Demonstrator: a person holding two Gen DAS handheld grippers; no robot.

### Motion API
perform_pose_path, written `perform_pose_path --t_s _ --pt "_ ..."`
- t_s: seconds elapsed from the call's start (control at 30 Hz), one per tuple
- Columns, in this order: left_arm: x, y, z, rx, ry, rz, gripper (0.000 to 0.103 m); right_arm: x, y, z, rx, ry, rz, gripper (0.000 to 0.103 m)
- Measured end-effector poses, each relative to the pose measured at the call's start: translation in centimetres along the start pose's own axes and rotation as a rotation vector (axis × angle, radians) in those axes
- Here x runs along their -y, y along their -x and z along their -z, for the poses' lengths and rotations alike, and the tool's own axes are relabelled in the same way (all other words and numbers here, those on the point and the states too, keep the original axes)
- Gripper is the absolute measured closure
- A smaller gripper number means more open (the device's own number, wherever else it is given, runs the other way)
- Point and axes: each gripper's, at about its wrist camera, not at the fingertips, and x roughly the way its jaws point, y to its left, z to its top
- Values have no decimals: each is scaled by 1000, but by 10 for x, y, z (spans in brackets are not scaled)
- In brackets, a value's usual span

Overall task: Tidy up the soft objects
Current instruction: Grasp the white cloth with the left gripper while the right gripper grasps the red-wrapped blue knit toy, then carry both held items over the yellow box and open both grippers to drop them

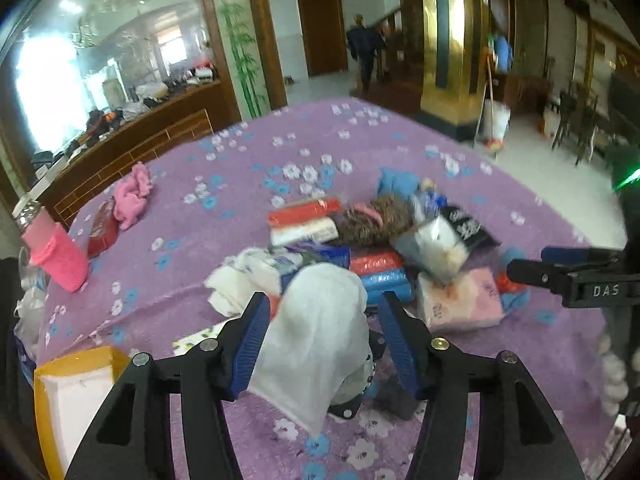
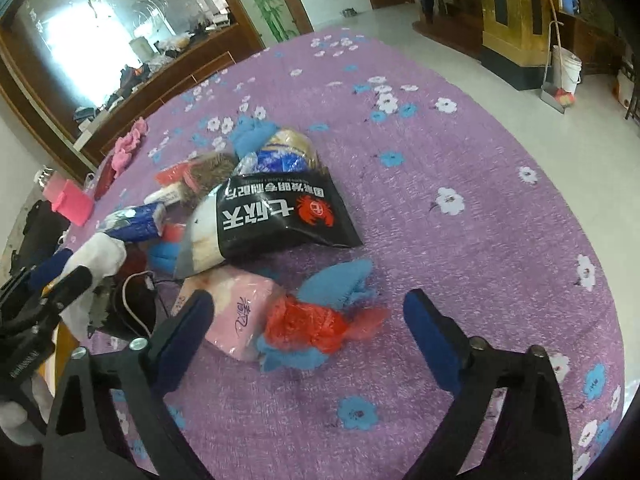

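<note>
A heap of soft things lies on the purple flowered table (image 1: 248,184): a white cloth (image 1: 320,336), a pink tissue pack (image 1: 460,300), a black snack bag (image 2: 276,212), red and blue wrapped rolls (image 1: 380,272), and a blue cloth with red plastic (image 2: 316,320). My left gripper (image 1: 324,340) has its jaws apart on either side of the white cloth, which drapes between them. My right gripper (image 2: 304,344) is open, with the blue cloth and red plastic lying between its fingers and the pink tissue pack (image 2: 236,312) beside the left finger.
A pink knitted cup cover (image 1: 60,256), a pink cloth (image 1: 132,196) and a red pack (image 1: 102,228) lie at the table's left. A yellow-rimmed paper bag (image 1: 72,392) stands at the near left edge. A wooden cabinet and a gold pillar stand beyond.
</note>
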Motion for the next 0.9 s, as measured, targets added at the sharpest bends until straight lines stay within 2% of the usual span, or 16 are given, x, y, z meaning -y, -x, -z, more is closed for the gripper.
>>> perform_pose_path --t_s 0.03,0.07,0.13,0.2,0.23,0.27,0.47,0.63,0.8,0.9 --pt "3 -6 -3 -18 -11 -2 74 -2 -4 0 -8 1 10 10" --pt "4 -15 -9 -35 -15 -4 79 -4 -8 1 -18 0 18 16" --pt "5 -25 -14 -71 -9 6 86 -8 -13 4 -37 -2 26 19" --pt "1 -32 -14 -89 9 9 88 -13 -18 12 -42 14 51 27" --pt "-1 -31 -13 -84 16 21 89 -16 -15 14 -19 32 72 46" --pt "-3 -29 -13 -84 34 37 89 -15 -12 15 -8 26 40 64" --pt "-15 -7 -5 -49 115 75 91 -3 26 19 56 3 4 67" --pt "-34 35 16 29 225 127 96 -8 67 25 118 37 -21 67" --pt "-60 89 41 130 318 159 96 -51 86 29 124 131 -82 67" --pt "-85 124 60 178 363 154 96 -89 89 36 118 215 -133 67"
